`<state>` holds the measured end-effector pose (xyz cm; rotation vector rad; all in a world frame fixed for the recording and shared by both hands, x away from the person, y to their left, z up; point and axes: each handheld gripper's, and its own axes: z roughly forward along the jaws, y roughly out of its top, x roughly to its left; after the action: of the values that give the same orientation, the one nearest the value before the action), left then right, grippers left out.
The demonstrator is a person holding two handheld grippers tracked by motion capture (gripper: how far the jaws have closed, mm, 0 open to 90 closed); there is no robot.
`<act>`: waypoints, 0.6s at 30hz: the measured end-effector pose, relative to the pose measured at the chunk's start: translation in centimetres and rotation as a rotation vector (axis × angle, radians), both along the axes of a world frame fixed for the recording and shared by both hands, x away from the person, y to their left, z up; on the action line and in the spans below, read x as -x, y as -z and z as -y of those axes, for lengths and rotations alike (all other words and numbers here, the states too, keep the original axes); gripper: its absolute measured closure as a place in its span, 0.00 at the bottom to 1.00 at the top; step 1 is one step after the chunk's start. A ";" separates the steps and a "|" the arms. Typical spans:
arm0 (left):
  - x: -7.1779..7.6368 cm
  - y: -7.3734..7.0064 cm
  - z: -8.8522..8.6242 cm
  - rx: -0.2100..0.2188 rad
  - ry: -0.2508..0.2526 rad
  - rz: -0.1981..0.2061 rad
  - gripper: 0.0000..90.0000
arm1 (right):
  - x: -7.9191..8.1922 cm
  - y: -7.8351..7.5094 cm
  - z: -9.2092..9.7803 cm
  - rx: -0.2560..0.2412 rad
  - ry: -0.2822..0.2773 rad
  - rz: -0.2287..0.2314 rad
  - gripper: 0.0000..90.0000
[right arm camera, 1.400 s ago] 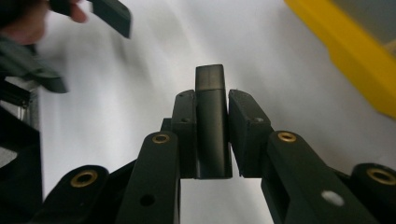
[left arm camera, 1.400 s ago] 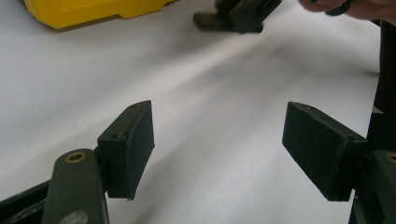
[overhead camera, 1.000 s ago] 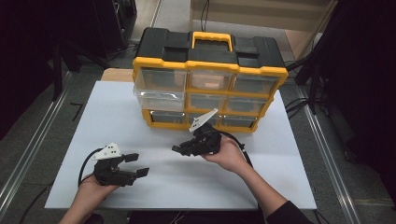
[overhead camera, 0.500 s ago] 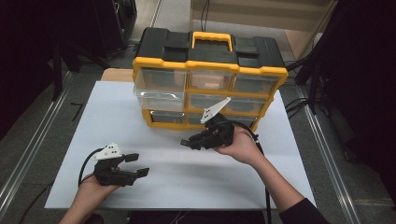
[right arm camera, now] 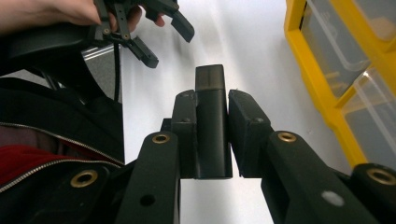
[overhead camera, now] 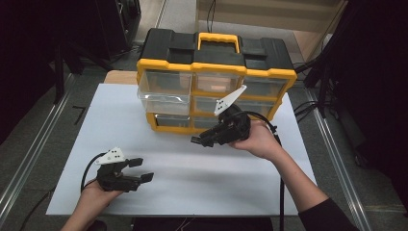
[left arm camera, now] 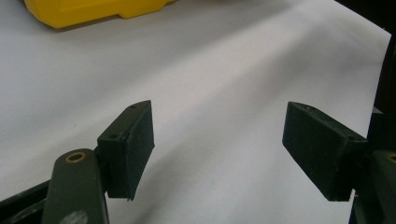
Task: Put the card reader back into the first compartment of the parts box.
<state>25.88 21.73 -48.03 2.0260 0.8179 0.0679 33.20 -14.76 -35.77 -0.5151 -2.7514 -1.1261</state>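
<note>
White table top (overhead camera: 240,178) carries yellow drawer organizer (overhead camera: 211,103) at back | left gripper (overhead camera: 137,169) low near left, jaws wide apart, empty | right gripper (overhead camera: 202,140) before organizer, clamped on small black block (right arm camera: 212,123)

No readable text, labels, brands or numbers anywhere, none on the organizer (overhead camera: 216,72) beyond the right gripper (overhead camera: 204,140), none on the white sheet (overhead camera: 192,178) under the left gripper (overhead camera: 142,169), grey plates bore only dots
</note>
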 end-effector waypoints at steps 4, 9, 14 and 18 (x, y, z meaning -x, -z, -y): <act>0.0 0.0 -0.1 0.002 0.000 0.001 0.29 | -0.1 -0.9 0.3 -0.005 0.006 0.003 0.79; 0.0 0.0 0.0 0.001 0.002 0.001 0.29 | -0.3 -1.9 0.7 -0.004 -0.005 0.024 0.79; 0.0 0.0 0.0 0.005 0.001 0.003 0.29 | -0.5 -3.1 1.1 -0.016 0.000 0.015 0.79; 0.0 0.0 0.0 0.006 -0.001 0.002 0.29 | -0.6 -4.1 1.5 -0.022 0.001 0.017 0.79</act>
<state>25.85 21.72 -48.01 2.0192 0.8165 0.0683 33.82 -16.29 -31.69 -0.5060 -2.7502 -1.1650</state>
